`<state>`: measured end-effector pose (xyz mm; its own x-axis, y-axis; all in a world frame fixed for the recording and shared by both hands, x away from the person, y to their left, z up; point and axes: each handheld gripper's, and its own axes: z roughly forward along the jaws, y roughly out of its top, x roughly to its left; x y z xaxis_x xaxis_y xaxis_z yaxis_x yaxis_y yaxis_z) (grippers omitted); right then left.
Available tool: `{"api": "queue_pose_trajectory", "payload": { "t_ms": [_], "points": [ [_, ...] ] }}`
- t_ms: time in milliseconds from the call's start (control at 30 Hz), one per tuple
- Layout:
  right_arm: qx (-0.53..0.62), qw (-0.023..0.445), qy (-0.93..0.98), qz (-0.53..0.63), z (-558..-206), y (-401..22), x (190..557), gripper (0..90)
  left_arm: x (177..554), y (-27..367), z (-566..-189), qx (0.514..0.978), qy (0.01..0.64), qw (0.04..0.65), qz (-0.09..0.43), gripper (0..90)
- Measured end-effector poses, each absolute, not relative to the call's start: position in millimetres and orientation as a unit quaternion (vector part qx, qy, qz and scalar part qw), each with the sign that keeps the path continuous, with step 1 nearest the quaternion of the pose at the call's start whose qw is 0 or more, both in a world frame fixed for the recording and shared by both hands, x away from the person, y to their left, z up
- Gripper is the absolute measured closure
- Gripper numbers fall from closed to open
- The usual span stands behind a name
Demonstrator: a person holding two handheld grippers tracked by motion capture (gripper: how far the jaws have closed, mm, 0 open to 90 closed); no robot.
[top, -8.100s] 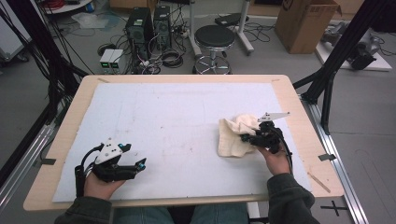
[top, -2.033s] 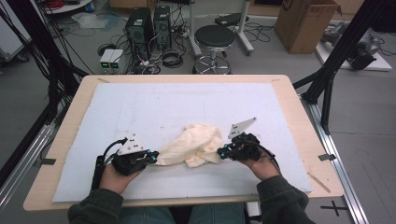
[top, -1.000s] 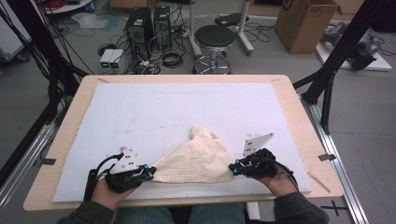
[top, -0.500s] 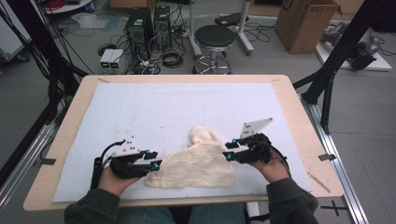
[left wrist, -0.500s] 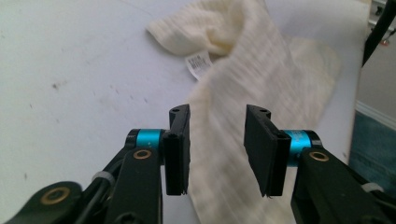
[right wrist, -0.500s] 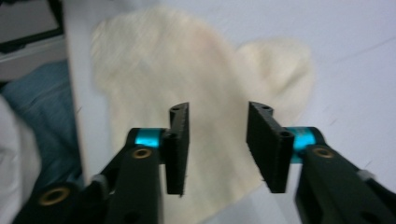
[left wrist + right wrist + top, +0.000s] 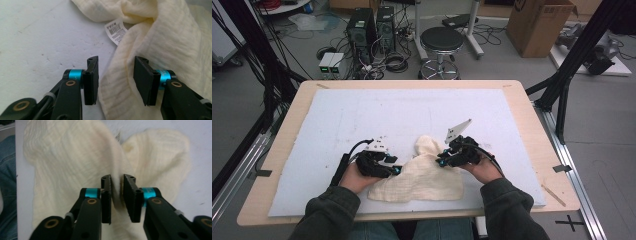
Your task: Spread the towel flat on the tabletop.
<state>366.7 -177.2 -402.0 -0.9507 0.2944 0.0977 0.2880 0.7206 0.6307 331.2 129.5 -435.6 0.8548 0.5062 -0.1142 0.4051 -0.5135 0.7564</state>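
A cream muslin cloth (image 7: 417,177) lies crumpled on the white foam mat (image 7: 402,110) near the front edge, one lobe pointing away from the person. My left gripper (image 7: 396,167) sits at the cloth's left edge. In the left gripper view its jaws (image 7: 115,62) stand open and have just been opening. The cloth's hem (image 7: 120,82) lies loose between them, and a barcode label (image 7: 115,30) shows beyond. My right gripper (image 7: 439,159) is at the cloth's right side. Its jaws (image 7: 116,180) have just been closing and pinch a raised fold of the cloth (image 7: 62,152).
The mat covers a wooden table (image 7: 537,125), with a thin wooden stick (image 7: 553,195) on the bare wood at front right. Beyond the far edge stand a stool (image 7: 442,40), computer towers (image 7: 372,25) and cables. Black frame legs (image 7: 572,70) flank the table.
Both hands have moved inward over the cloth. The left gripper has let go of its corner and opened. The right gripper opened, then narrowed on a fold. The cloth has slackened onto the mat.
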Motion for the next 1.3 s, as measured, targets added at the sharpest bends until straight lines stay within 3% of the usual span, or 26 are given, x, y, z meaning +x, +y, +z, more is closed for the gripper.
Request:
{"api": "queue_pose_trajectory", "payload": {
  "t_ms": [133,267,333,633,867,967,1167,1300],
  "points": [
    [0.154,0.005,0.931,0.332,-410,-180,356,82.8,329,126,-438,0.877,0.255,0.403,0.063,63.9],
    [0.159,0.001,0.926,0.341,-413,-187,346,83.4,324,124,-437,0.885,0.233,0.399,0.061,81.7],
    [0.161,0.003,0.926,0.342,-413,-190,341,83.4,321,123,-436,0.887,0.231,0.395,0.065,84.1],
    [0.163,0.016,0.92,0.355,-409,-199,324,82.3,299,154,-417,0.87,0.246,0.412,0.115,85.7],
    [0.136,-0.004,0.927,0.349,-407,-190,314,81.6,276,175,-410,0.864,0.246,0.428,0.1,85.8],
    [0.122,-0.025,0.934,0.336,-407,-186,308,76.0,269,175,-415,0.867,0.24,0.427,0.091,85.8],
    [0.134,-0.025,0.911,0.39,-384,-189,319,56.6,267,173,-421,0.865,0.24,0.431,0.089,85.6],
    [0.169,-0.015,0.886,0.431,-365,-191,343,54.8,268,173,-421,0.864,0.239,0.435,0.09,85.6]
  ]
}}
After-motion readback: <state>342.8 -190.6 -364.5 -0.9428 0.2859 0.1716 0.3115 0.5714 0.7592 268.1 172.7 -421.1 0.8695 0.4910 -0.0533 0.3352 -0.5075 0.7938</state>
